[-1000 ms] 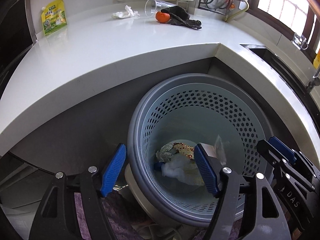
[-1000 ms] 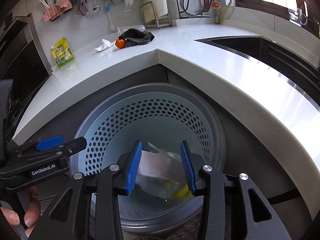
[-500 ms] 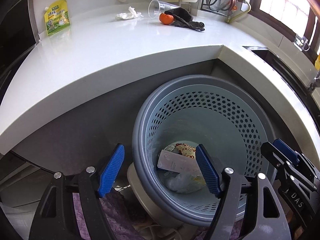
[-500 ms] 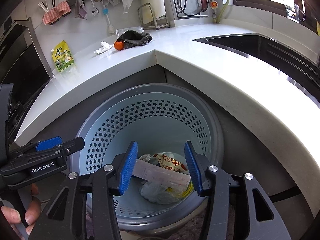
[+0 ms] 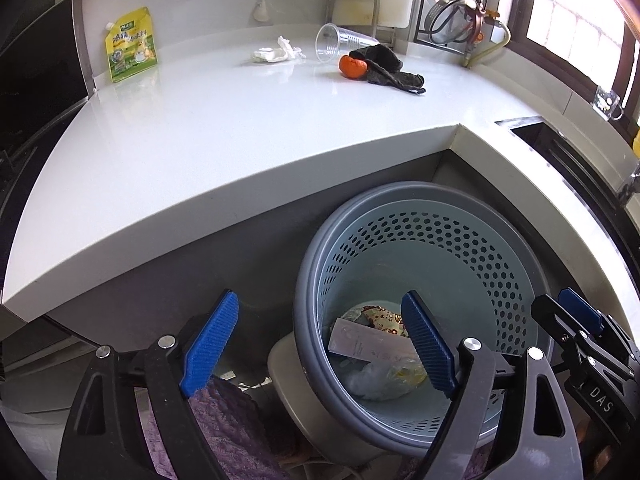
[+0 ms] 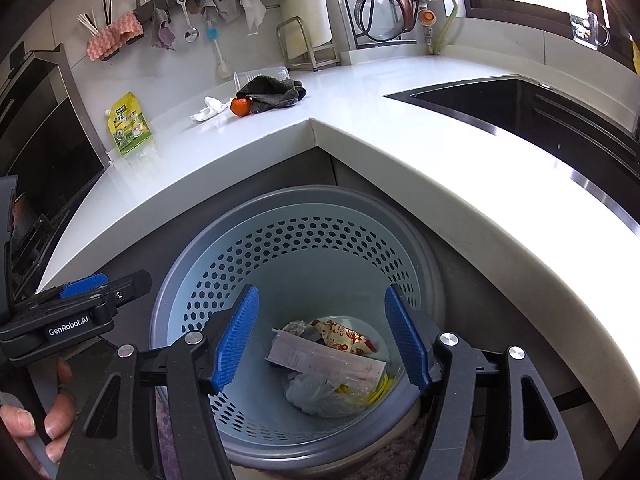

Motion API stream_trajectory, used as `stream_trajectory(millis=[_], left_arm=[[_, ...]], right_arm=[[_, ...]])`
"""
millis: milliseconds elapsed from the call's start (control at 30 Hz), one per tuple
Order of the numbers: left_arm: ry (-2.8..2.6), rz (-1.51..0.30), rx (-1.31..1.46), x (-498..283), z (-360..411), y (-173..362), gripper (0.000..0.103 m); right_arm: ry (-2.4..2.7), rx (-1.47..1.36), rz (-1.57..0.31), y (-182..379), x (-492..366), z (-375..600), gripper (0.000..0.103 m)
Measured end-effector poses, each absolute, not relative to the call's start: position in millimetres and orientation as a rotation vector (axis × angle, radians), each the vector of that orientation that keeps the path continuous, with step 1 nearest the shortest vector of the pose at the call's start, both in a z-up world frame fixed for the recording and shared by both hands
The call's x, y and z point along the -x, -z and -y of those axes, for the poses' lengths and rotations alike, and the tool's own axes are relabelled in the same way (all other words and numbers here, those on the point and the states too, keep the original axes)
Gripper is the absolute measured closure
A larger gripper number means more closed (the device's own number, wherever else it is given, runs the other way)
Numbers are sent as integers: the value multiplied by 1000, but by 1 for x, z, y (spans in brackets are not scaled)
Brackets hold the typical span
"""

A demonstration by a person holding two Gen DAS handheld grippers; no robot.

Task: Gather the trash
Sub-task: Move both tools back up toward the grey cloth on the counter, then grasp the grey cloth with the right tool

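Observation:
A blue perforated trash basket (image 5: 460, 240) (image 6: 304, 236) stands on the floor under the counter corner. Inside lie a pink flat box (image 6: 326, 362) (image 5: 368, 344), a clear plastic bag (image 6: 316, 394) and a printed wrapper (image 6: 344, 336). My right gripper (image 6: 324, 340) is open and empty above the basket mouth. My left gripper (image 5: 320, 344) is open and empty over the basket's left rim. On the counter far back lie a crumpled white tissue (image 5: 278, 53) (image 6: 208, 109), a tipped clear cup (image 5: 340, 42), an orange peel (image 5: 353, 66) (image 6: 239, 106) and a dark cloth (image 5: 386, 68) (image 6: 272, 92).
A yellow-green pouch (image 5: 130, 46) (image 6: 128, 124) leans at the counter's left back. A sink (image 6: 500, 104) is set into the right counter. A pot rack (image 6: 384, 4) and hanging utensils (image 6: 188, 20) line the wall. A purple rug (image 5: 224, 432) lies on the floor.
My right gripper opened and the pink box and plastic bag dropped into the basket. Both grippers rose and drew back a little from the basket.

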State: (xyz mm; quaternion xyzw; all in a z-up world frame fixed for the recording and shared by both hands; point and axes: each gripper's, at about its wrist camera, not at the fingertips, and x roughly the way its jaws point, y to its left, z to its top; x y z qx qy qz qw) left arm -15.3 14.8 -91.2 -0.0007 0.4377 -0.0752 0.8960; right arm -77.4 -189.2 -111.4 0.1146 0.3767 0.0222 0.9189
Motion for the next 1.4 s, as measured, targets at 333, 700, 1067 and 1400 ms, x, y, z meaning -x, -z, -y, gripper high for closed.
stream_trajectory(millis=[333, 700, 1067, 1400], left_arm=[[132, -837, 25, -4, -28, 58, 12], [51, -727, 33, -50, -44, 23, 7], [30, -698, 41, -119, -44, 12, 6], [14, -727, 66, -160, -49, 25, 6]], right_arm=[[-68, -202, -702, 78, 53, 192, 31], [-86, -158, -635, 50, -15, 197, 25], [-154, -130, -620, 21, -111, 185, 22], [-231, -109, -686, 26, -202, 151, 22]])
